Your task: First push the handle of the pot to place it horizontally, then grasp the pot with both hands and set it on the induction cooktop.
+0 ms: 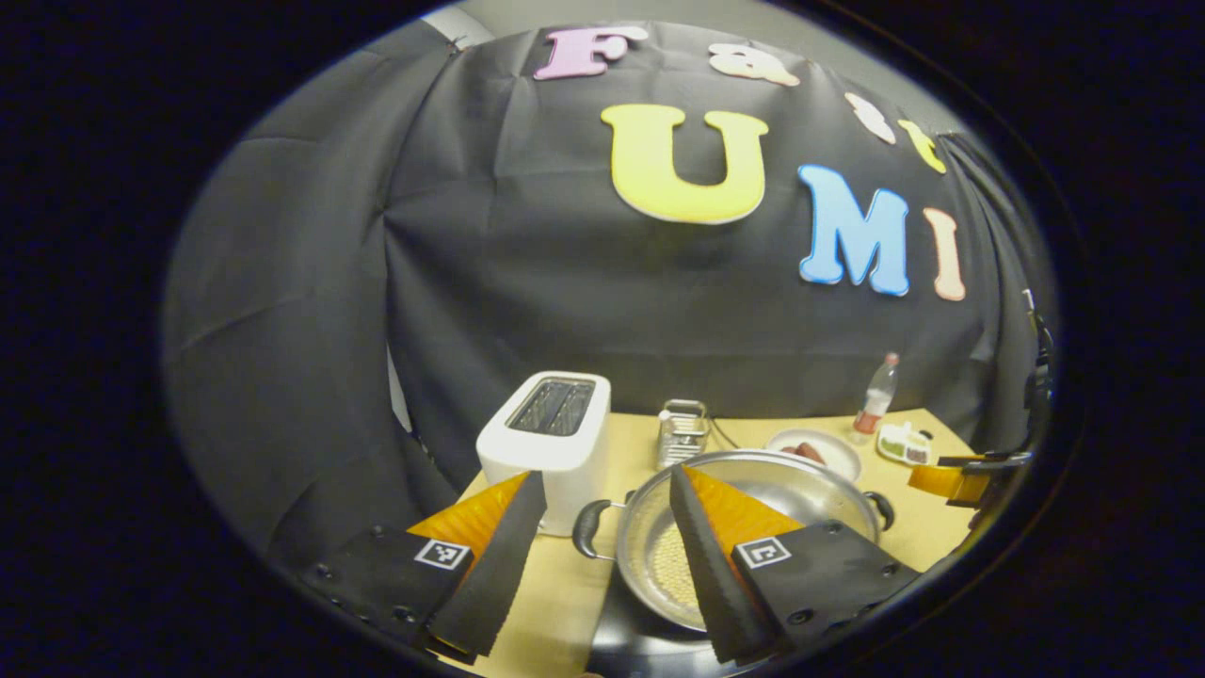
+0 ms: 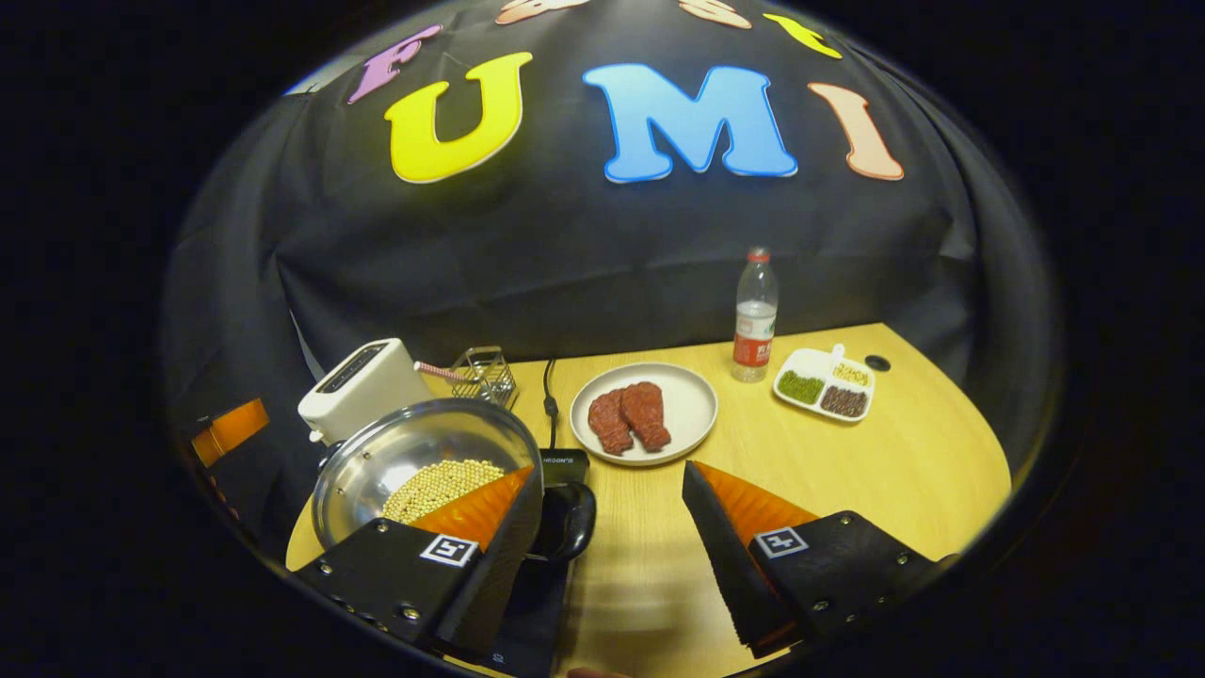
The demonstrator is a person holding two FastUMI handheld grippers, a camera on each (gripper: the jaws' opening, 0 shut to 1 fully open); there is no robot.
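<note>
- Here the pot point(image 1: 753, 527) sits on the black cooktop point(image 1: 650, 640) near the counter's point(image 1: 565, 593) front edge, with yellow beans in its bottom.
- The left gripper point(image 1: 607, 504) has its fingers spread, straddling the pot's left handle point(image 1: 591, 529) without pressing on it.
- The right gripper point(image 2: 612, 494) also has its fingers spread; the pot's right handle point(image 2: 572, 520) lies between them, close to the left finger.
- A white toaster point(image 1: 551, 443) stands just beside the pot's left handle, leaving little room on that side.
- A plate of meat point(image 2: 645, 412), a bottle point(image 2: 755, 315) and a divided dish point(image 2: 825, 384) stand farther back.
- The counter right of the pot is bare wood out to its curved edge.
</note>
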